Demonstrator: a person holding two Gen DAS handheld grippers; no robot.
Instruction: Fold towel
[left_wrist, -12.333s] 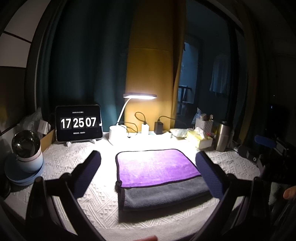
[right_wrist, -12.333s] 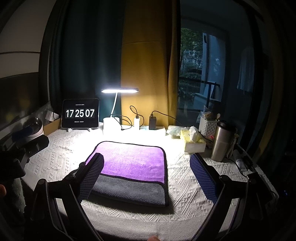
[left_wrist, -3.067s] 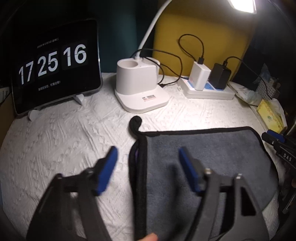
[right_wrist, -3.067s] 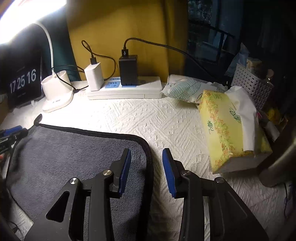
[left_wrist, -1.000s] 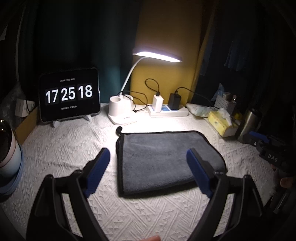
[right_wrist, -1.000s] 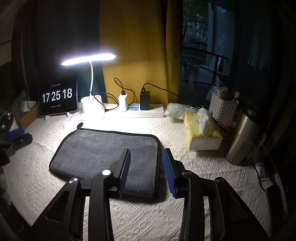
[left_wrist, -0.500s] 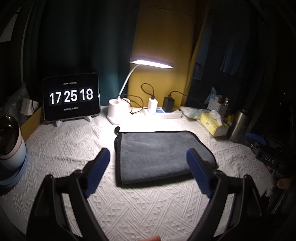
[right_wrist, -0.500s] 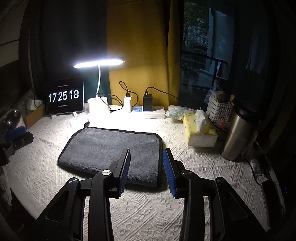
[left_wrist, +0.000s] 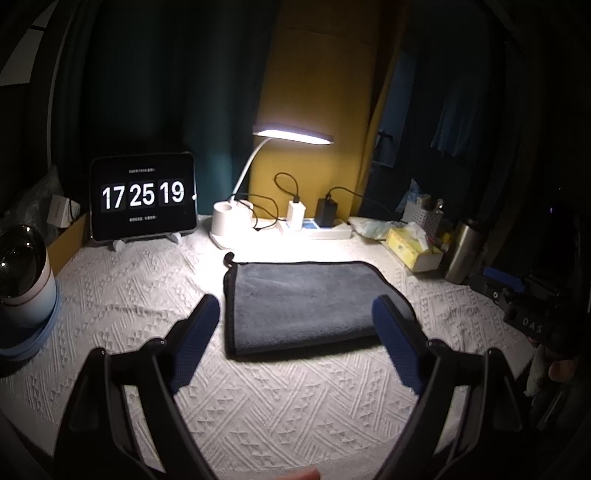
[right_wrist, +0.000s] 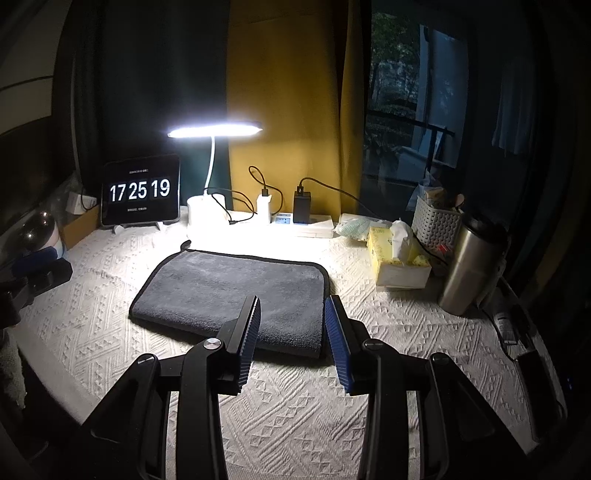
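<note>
Lying flat: towel (left_wrist: 306, 299), folded, grey side up, mid-table on the white tablecloth (left_wrist: 288, 402), in front of the lamp (left_wrist: 236, 218).
Left gripper (left_wrist: 295, 339): jaws spread wide, empty, above the cloth near the towel's front edge.
Right gripper (right_wrist: 293, 332): jaws narrowly apart, holding nothing, over the towel's front right corner.
Behind: power strip (right_wrist: 306, 223) with two chargers.
Right side: yellow tissue box (right_wrist: 397, 258), steel flask (right_wrist: 469, 266), white basket (right_wrist: 436, 225).
Left side: tablet (left_wrist: 143, 197).
Writing: tablet reads "17 25 19".
</note>
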